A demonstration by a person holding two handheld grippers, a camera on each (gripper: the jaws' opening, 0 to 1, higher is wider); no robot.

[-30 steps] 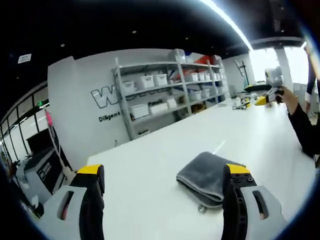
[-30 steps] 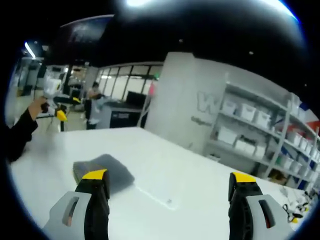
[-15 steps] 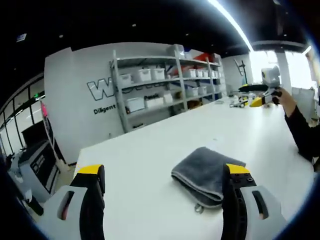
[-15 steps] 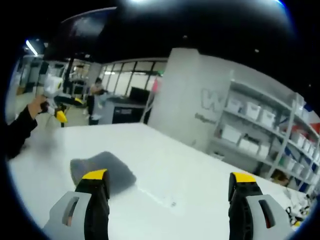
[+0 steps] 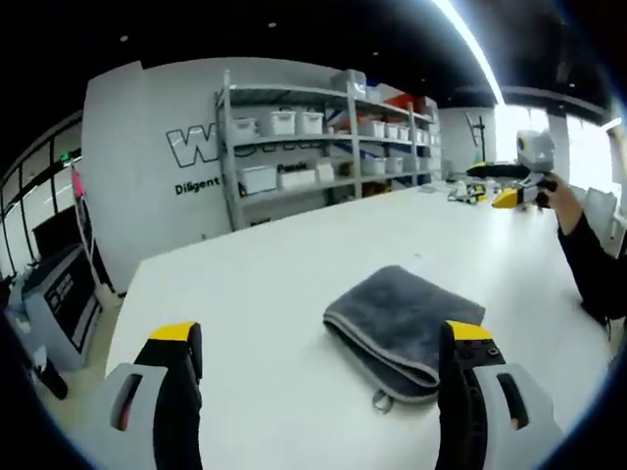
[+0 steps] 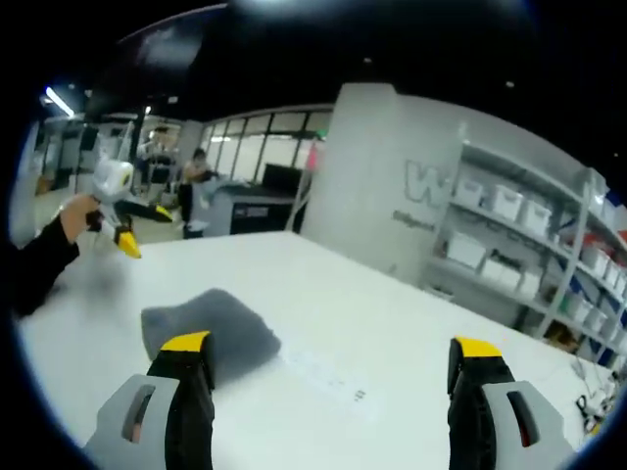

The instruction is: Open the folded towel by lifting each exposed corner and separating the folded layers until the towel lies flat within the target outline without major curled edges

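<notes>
Both hand-held grippers are closing in on the folded towel (image 5: 402, 328), jaws wide and empty; probably best pinching its top-layer corner near the loop.

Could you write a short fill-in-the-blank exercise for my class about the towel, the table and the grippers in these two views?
1. The grey towel lies ______ on the white table, not yet spread out.
2. The jaws of the left gripper stand ______, holding nothing.
3. The tips of the right gripper are coloured ______.
4. Against the wall behind the table stands a ______ loaded with white bins.

Missing words: folded; open; yellow; shelf
</notes>
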